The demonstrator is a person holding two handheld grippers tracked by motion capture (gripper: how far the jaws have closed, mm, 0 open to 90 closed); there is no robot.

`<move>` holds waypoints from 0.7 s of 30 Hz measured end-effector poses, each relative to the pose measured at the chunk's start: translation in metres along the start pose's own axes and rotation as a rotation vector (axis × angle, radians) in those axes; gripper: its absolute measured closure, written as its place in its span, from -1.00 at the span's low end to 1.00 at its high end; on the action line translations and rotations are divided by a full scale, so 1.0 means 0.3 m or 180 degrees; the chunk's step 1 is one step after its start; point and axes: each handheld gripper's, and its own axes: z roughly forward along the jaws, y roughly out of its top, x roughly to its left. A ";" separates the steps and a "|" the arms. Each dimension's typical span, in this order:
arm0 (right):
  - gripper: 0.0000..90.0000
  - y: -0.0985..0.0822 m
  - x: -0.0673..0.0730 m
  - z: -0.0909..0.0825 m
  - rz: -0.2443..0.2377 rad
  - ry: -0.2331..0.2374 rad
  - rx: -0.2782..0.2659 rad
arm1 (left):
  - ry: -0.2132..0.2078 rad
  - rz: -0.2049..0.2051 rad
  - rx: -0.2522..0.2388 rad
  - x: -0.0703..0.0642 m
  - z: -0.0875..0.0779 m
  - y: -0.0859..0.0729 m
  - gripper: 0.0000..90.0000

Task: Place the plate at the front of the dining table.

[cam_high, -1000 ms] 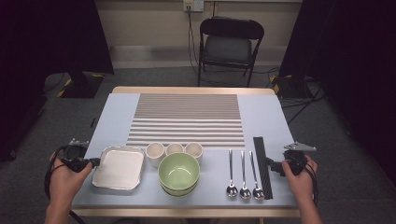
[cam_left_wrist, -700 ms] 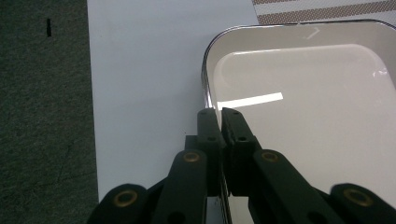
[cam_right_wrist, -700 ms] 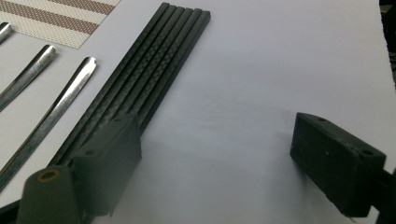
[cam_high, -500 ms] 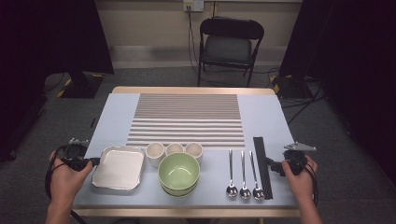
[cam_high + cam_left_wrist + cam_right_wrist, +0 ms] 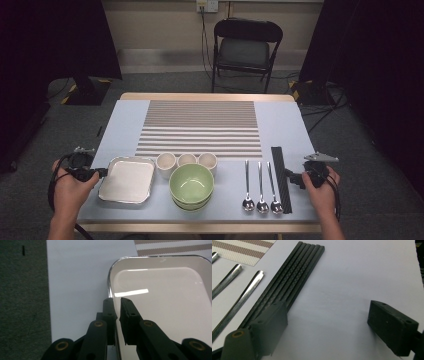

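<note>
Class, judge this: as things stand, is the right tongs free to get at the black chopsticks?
Probably yes: the right tongs stand open beside the black chopsticks, one jaw at their near end, with bare table between.

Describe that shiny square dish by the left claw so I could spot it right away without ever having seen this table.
Start at the pale blue table and go to its near left corner, left of the green bowl. There lies the tray: shallow, square, round-cornered, with a shiny metal rim. The left gripper straddles that rim. Unlike the round bowl and the three small cups beside it, it is flat and angular.
</note>
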 end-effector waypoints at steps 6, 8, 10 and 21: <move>-0.66 0.000 0.000 0.000 0.0005 0.0000 0.0001 | 0.0019 -0.0075 0.0152 0.007 0.026 -0.004 0.87; -0.66 0.000 0.000 0.000 0.0005 -0.0003 -0.0002 | 0.0020 -0.0131 0.0139 0.010 0.022 -0.001 0.89; -0.66 0.000 0.000 0.000 0.0006 -0.0003 -0.0001 | 0.0039 -0.0144 0.0123 0.005 0.022 0.001 0.90; -0.66 0.000 0.000 0.000 0.0010 0.0000 0.0004 | 0.0141 -0.0238 0.0139 -0.006 0.023 0.015 0.92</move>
